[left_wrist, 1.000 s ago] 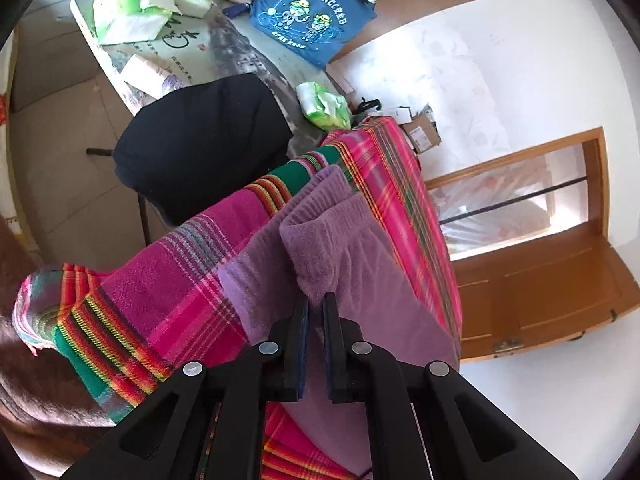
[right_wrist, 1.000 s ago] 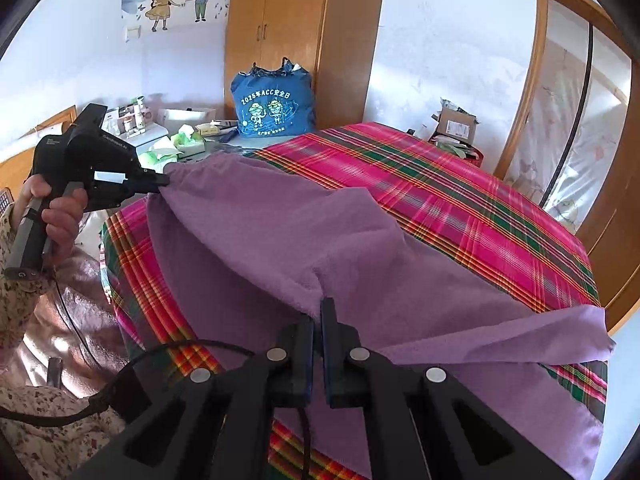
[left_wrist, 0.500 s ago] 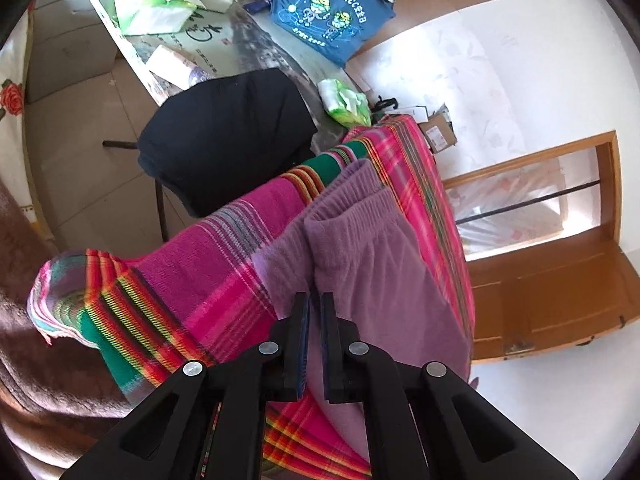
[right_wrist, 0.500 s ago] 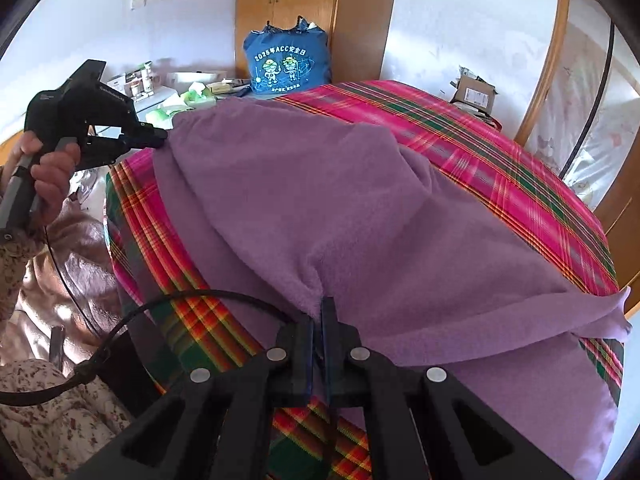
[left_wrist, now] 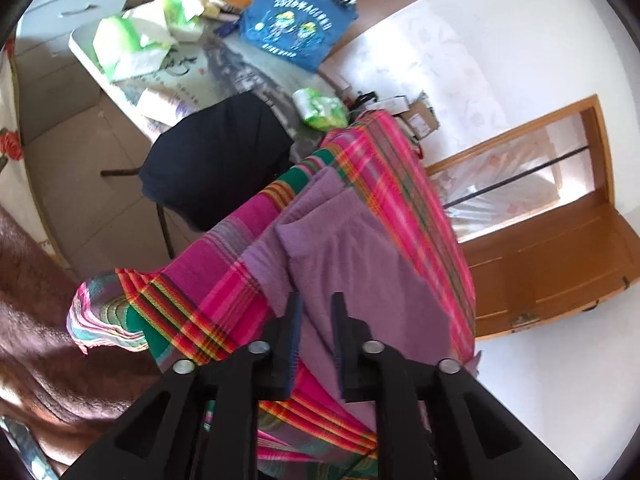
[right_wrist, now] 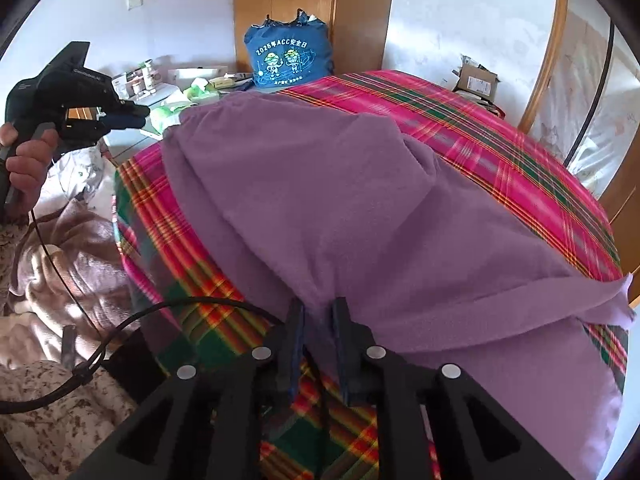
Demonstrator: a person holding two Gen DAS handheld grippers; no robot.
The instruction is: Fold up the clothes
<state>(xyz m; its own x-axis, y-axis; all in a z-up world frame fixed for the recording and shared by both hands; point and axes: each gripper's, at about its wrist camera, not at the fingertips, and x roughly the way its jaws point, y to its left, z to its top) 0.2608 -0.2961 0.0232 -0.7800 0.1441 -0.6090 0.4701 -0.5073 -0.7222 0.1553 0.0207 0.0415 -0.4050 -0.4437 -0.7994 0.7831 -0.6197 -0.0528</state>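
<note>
You see a plain purple garment (right_wrist: 320, 208) on a pink, green, red and yellow plaid bedcover (right_wrist: 500, 152); blue printed bag (right_wrist: 290, 60) behind.

A purple garment (right_wrist: 340, 216) lies spread over a plaid cloth (right_wrist: 500, 148) of pink, green and red, filling the centre of the frame. At bottom centre the right gripper (right_wrist: 318, 312) has just parted its jaws; the garment's near edge sits at the gap, pads not pressing. At upper left a hand (right_wrist: 24, 160) holds the left gripper (right_wrist: 136, 114), clear of the garment's far corner. A blue bag (right_wrist: 290, 60) stands at top centre before a wooden wardrobe (right_wrist: 312, 4).
</note>
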